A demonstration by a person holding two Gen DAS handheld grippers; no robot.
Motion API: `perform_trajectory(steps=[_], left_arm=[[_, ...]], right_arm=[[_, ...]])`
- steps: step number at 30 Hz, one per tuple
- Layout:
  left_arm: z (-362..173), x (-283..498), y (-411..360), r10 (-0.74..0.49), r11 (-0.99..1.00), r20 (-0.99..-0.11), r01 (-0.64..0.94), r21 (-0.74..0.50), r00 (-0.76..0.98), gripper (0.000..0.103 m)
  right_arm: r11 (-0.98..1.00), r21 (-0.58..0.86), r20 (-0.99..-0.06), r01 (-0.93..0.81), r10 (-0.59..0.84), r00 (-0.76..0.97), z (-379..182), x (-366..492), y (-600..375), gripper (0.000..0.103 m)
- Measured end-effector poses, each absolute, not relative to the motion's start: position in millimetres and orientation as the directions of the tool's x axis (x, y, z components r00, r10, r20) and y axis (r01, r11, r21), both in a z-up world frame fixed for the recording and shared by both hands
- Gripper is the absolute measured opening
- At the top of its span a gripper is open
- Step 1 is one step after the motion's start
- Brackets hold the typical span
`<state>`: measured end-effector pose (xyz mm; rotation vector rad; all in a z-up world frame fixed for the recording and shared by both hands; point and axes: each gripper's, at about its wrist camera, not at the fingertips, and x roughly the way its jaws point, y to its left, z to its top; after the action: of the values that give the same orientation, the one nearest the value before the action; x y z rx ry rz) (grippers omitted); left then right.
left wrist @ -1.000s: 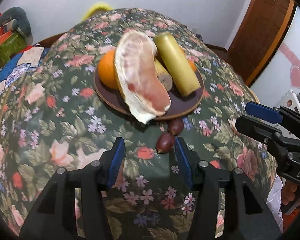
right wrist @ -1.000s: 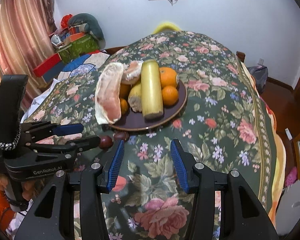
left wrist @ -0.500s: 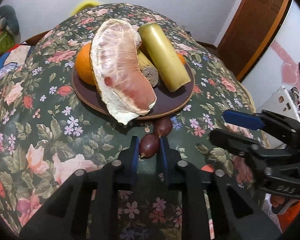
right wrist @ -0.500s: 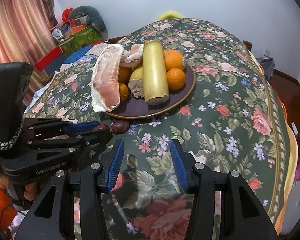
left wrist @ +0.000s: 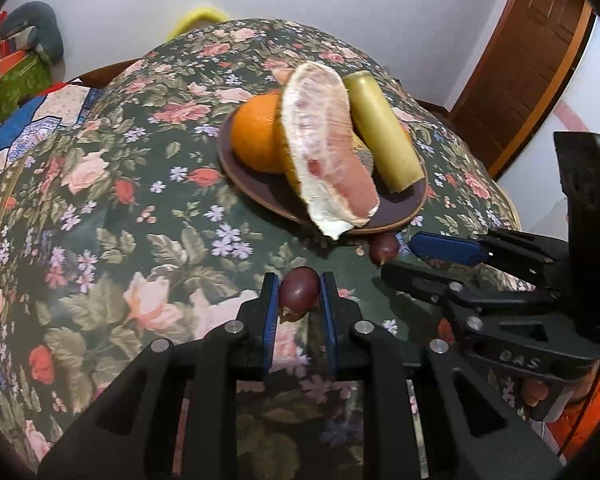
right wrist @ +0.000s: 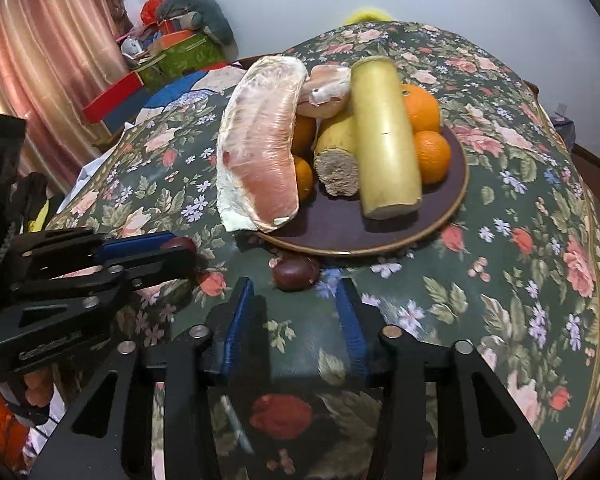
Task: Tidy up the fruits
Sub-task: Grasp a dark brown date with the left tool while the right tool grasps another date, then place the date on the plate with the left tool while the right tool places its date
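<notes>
Fruits mostly gathered already: brown plate [right wrist: 456, 184] on the floral table [right wrist: 540, 240], ahead of both sets of jaws, loaded with a peeled pomelo segment [right wrist: 264, 148], a second peeled piece [right wrist: 326, 90], oranges [right wrist: 430, 150], a long yellow-green stalk [right wrist: 384, 136] and a shorter cut stalk [right wrist: 336, 160].

Two small dark-red fruits off the plate, short of its near rim. First dark-red fruit [left wrist: 298, 290] pinched between the blue pads of the left gripper [left wrist: 299, 280], jaws narrow and pressing on both sides; hard to tell whether lifted clear of the cloth or resting on it. Same gripper seen from the side in the right wrist view, left of the right jaws, with that fruit peeping out at the tips.

Second dark-red fruit [right wrist: 295, 273] lying on the cloth just beyond the tips of the right gripper [right wrist: 296, 300], roughly centred on the gap and not yet between the pads. Right jaws closing, moderately wide, nothing inside them.

Judged progress: well along. Left to do, by the look of it: carrying the held fruit forward onto the plate, then bringing the right jaws further forward around the loose fruit, closing and placing it too. Free room on the plate only at the bare near part, in front of the cut stalk ends.
</notes>
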<state>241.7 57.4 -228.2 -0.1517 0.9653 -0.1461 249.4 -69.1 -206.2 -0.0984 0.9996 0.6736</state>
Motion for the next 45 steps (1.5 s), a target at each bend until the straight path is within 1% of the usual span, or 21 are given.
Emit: perform_trajectory(steps=[2,5,9,14,21,34,41,45], left_arm=[[-227.6,240.4,59.1,-0.189,0.98,-0.804,0.054,-0.192,0.564,0.02],[-226.8,239.9,59.7,-0.192,0.979,-0.8,0.051,-0.198,0.568,0.02],[-225.1,240.9,57.3,-0.196,0.978,-0.798,0.052,-0.202,0.57,0.02],[-215.8,242.4,51.4,-0.208,0.976,-0.785,0.067,-0.208,0.584,0.02],[-196.0,254.0,35.2,-0.233,0.971,-0.753,0.113,-0.208,0.615,0.02],[-176.6,284.0,24.2,-0.255,0.966,-0.712,0.141,-0.216,0.654,0.02],[-176.7,296.4,23.0,-0.257,0.966,-0.71,0.144,-0.216,0.655,0.02],[-177.3,304.8,18.8,-0.265,0.964,-0.711,0.156,-0.216,0.651,0.02]], right_arm=[[0.803,0.222,-0.803,-0.554,0.473,0.364,-206.8,252.9,-67.1,0.031],[0.804,0.225,-0.807,-0.55,0.47,0.357,-208.1,255.7,-64.5,0.021],[0.797,0.213,-0.804,-0.564,0.472,0.363,-206.2,251.4,-62.5,0.019],[0.796,0.223,-0.793,-0.563,0.484,0.37,-201.9,247.0,-72.0,0.019],[0.814,0.229,-0.758,-0.533,0.493,0.427,-183.9,256.2,-92.1,0.019],[0.804,0.183,-0.717,-0.567,0.503,0.483,-162.7,280.5,-87.3,0.019],[0.8,0.179,-0.717,-0.573,0.505,0.481,-164.4,287.9,-85.9,0.024],[0.808,0.187,-0.707,-0.559,0.505,0.494,-163.1,290.0,-94.7,0.025]])
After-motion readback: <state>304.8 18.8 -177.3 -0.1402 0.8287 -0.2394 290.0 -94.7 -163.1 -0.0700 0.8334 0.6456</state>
